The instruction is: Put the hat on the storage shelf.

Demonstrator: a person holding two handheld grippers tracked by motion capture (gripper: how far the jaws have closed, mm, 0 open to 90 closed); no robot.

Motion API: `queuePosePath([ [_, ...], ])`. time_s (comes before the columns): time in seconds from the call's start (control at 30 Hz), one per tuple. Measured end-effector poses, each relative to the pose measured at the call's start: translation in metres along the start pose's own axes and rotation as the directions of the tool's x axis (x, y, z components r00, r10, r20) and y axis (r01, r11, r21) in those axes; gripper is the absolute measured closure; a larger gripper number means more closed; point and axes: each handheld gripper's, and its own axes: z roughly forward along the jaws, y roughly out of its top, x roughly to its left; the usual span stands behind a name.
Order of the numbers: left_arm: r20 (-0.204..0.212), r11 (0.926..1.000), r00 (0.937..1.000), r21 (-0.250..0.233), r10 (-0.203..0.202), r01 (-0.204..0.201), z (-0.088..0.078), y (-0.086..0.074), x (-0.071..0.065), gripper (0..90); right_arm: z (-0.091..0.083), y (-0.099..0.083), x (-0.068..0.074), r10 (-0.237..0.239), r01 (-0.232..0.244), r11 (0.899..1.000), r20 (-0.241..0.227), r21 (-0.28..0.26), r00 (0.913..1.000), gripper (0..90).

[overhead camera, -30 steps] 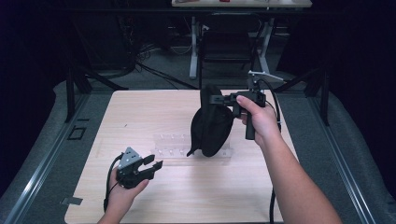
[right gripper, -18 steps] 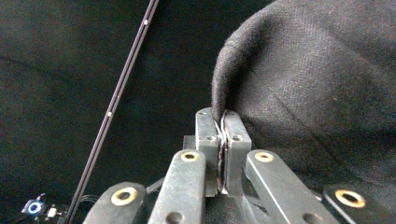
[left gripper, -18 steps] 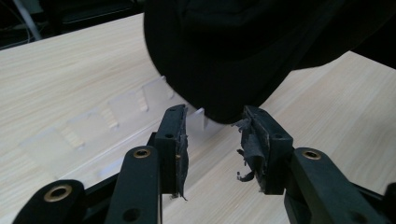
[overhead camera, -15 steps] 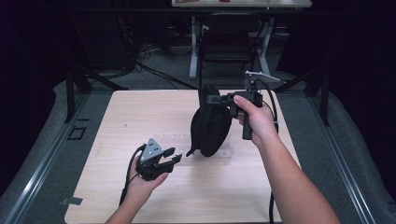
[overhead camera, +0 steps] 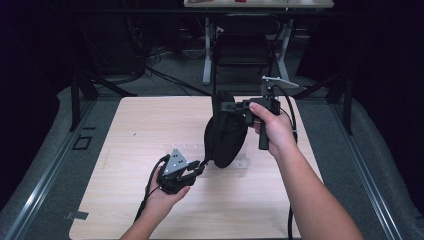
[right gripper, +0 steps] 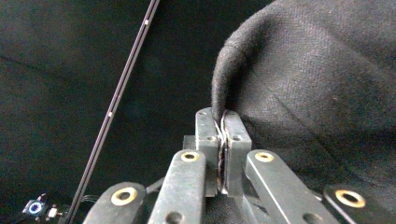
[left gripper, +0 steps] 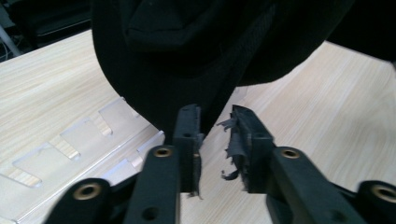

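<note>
A black fabric pouch [overhead camera: 225, 137] hangs above the middle of the light wooden table [overhead camera: 125, 130]. My right gripper [overhead camera: 222, 106] holds it up from the right, its jaws shut on the pouch's top edge [right gripper: 223, 116]. In the right gripper view the dark cloth [right gripper: 317, 93] bulges out to the right of the jaws. My left gripper [overhead camera: 197, 167] sits low at the pouch's bottom left. In the left gripper view its jaws stand open [left gripper: 215, 116], with the pouch's lower edge [left gripper: 196, 56] just at their tips, and no grip is visible.
A clear plastic tray [overhead camera: 190, 148] with several slots lies flat on the table under and left of the pouch, and its edge [left gripper: 70, 140] is close to my left jaws. Behind the table stand a dark chair [overhead camera: 240, 50] and desk legs.
My left gripper has moved right and forward across the table, up to the bottom of the pouch. The right gripper has kept the pouch hanging, shifting only slightly.
</note>
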Motion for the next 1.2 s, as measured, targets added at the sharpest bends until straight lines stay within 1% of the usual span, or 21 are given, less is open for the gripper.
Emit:
queuePosePath([
  [0.07, -0.031, 0.9995, 0.9991, 0.013, 0.030, -0.030, 0.001, -0.001, -0.002, 81.6, 0.000, 0.000, 0.000, -0.001, 0.001, 1.000, 0.001, 0.002, 1.0000, 88.1],
  [0.13, -0.036, 0.9993, 0.9987, 0.012, 0.037, -0.037, 0.001, -0.002, -0.002, 83.6, 0.000, 0.000, 0.000, -0.003, 0.003, 1.000, 0.001, 0.005, 1.0000, 88.0],
  [0.3, -0.038, 0.9990, 0.9983, 0.009, 0.044, -0.044, 0.000, -0.004, -0.002, 84.8, 0.000, -0.002, -0.001, 0.000, 0.000, 1.000, -0.002, 0.003, 1.0000, 87.9],
  [0.4, -0.039, 0.9989, 0.9982, 0.009, 0.046, -0.046, 0.000, -0.004, -0.002, 85.2, 0.000, -0.002, -0.002, 0.008, -0.009, 1.000, -0.009, -0.003, 0.9999, 87.6],
  [0.57, -0.040, 0.9990, 0.9982, 0.007, 0.045, -0.045, 0.000, -0.005, -0.001, 85.5, -0.001, -0.002, -0.002, 0.007, -0.007, 1.000, -0.012, -0.003, 0.9999, 85.9],
  [0.7, -0.044, 0.9986, 0.9977, 0.010, 0.051, -0.051, -0.001, -0.007, -0.001, 86.7, -0.003, -0.003, 0.000, -0.010, 0.010, 1.000, -0.011, -0.005, 0.9999, 82.4],
  [0.77, -0.046, 0.9986, 0.9975, 0.011, 0.053, -0.053, -0.001, -0.008, -0.002, 88.0, -0.004, -0.003, 0.001, -0.013, 0.013, 1.000, -0.005, -0.005, 0.9999, 82.4],
  [0.8, -0.053, 0.9984, 0.9971, 0.018, 0.055, -0.054, -0.001, -0.008, -0.002, 90.0, -0.004, -0.003, 0.000, -0.013, 0.013, 1.000, -0.002, -0.007, 0.9999, 82.9],
  [0.83, -0.065, 0.9978, 0.9962, 0.034, 0.058, -0.056, 0.000, -0.009, -0.001, 90.0, -0.005, -0.003, 0.000, -0.013, 0.013, 1.000, 0.002, -0.006, 0.9999, 84.1],
  [0.87, -0.069, 0.9980, 0.9962, 0.038, 0.053, -0.051, 0.001, -0.011, 0.000, 90.0, -0.005, -0.003, 0.000, -0.017, 0.017, 1.000, 0.011, -0.001, 0.9998, 86.5],
  [0.9, -0.071, 0.9983, 0.9963, 0.036, 0.048, -0.046, 0.001, -0.012, 0.002, 90.0, -0.006, -0.003, 0.001, -0.021, 0.021, 1.000, 0.018, -0.001, 0.9996, 88.0],
  [0.97, -0.057, 0.9993, 0.9979, 0.020, 0.031, -0.030, 0.001, -0.014, 0.003, 90.0, -0.006, -0.003, 0.002, -0.025, 0.025, 1.000, 0.017, -0.007, 0.9996, 88.6],
  [1.0, -0.058, 0.9995, 0.9978, 0.009, 0.030, -0.029, 0.000, -0.014, 0.003, 90.0, -0.006, -0.003, 0.002, -0.026, 0.026, 1.000, 0.017, -0.008, 0.9995, 88.6],
  [1.03, -0.050, 0.9995, 0.9983, -0.002, 0.031, -0.032, -0.002, -0.013, 0.002, 90.0, -0.005, -0.003, 0.002, -0.027, 0.027, 1.000, 0.021, -0.006, 0.9994, 88.6],
  [1.07, -0.033, 0.9995, 0.9991, -0.017, 0.027, -0.028, -0.003, -0.012, 0.001, 87.9, -0.005, -0.003, 0.003, -0.025, 0.026, 1.000, 0.022, -0.007, 0.9994, 88.6],
  [1.1, -0.021, 0.9992, 0.9994, -0.029, 0.026, -0.027, -0.004, -0.010, 0.000, 79.4, -0.004, -0.003, 0.004, -0.024, 0.024, 1.000, 0.020, -0.009, 0.9995, 88.6],
  [1.13, -0.021, 0.9988, 0.9991, -0.031, 0.037, -0.038, -0.006, -0.008, -0.001, 76.1, -0.003, -0.003, 0.004, -0.028, 0.028, 1.000, 0.019, -0.006, 0.9994, 88.6],
  [1.2, -0.007, 0.9982, 0.9991, -0.044, 0.042, -0.042, -0.007, -0.003, -0.004, 72.7, -0.001, -0.004, 0.005, -0.025, 0.025, 1.000, 0.011, -0.004, 0.9996, 88.5],
])
